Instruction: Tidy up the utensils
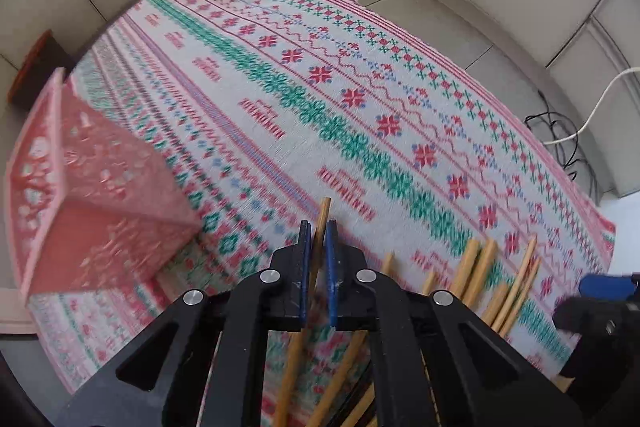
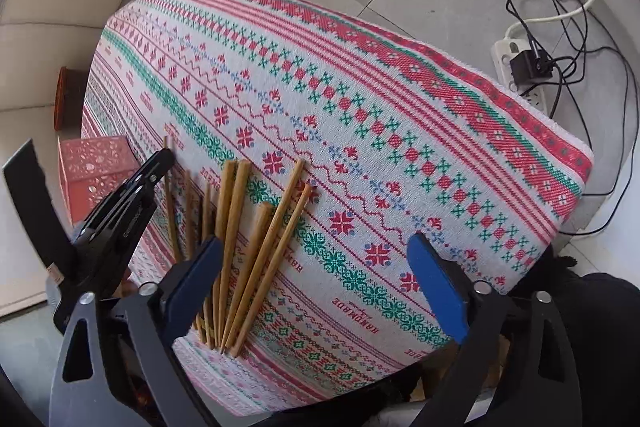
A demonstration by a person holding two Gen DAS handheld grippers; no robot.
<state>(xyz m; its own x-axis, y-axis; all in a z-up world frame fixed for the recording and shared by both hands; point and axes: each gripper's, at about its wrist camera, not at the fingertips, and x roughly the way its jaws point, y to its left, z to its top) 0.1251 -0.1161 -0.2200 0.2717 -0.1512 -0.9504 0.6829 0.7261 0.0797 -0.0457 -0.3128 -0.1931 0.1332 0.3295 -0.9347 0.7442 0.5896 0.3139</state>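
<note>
Left gripper [image 1: 319,243]: I have it clamped on 1 chopstick [image 1: 323,217].
Right gripper [image 2: 316,279]: jaws apart, empty, above the chopstick pile [image 2: 240,227] on the tablecloth [image 2: 360,107].
Handling: light, stiff, likely slick; I'd pinch mid-shaft.
Destination: probably the pink basket [image 1: 100,195].

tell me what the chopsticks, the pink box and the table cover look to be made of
Chopsticks: likely bamboo or wood, matte tan with faint lengthwise grain.
Pink box: looks like moulded plastic, its walls pierced with a cut-out pattern, slightly glossy.
Table cover: woven cloth, probably cotton; the stitch-like red and green motifs and the frayed far edge suggest it.
</note>
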